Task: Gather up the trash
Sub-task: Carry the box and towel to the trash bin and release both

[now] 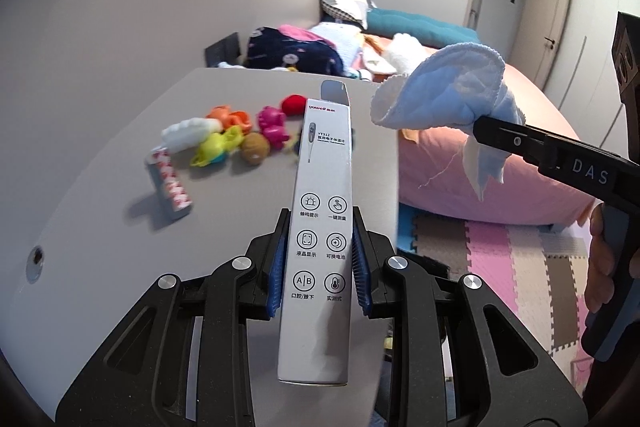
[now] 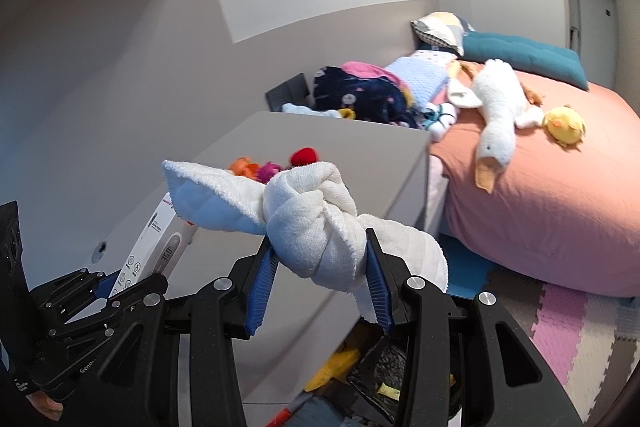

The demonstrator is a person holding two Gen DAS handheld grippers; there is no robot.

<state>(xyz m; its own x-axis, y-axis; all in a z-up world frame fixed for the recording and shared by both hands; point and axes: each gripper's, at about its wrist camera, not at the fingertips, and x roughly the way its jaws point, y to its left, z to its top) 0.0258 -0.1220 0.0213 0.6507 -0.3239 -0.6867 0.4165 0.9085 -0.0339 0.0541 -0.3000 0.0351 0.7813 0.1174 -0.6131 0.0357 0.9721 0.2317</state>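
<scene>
Bed's plush goose [image 2: 498, 107], right view only

Each camera sits just behind its tool, facing forward along the fingers. The left view looks down over the grey surface [image 1: 224, 95] at close range; the right view looks across its edge. Both share the surface, the toys [image 1: 256, 131] and the bed [image 2: 552, 187].
</scene>
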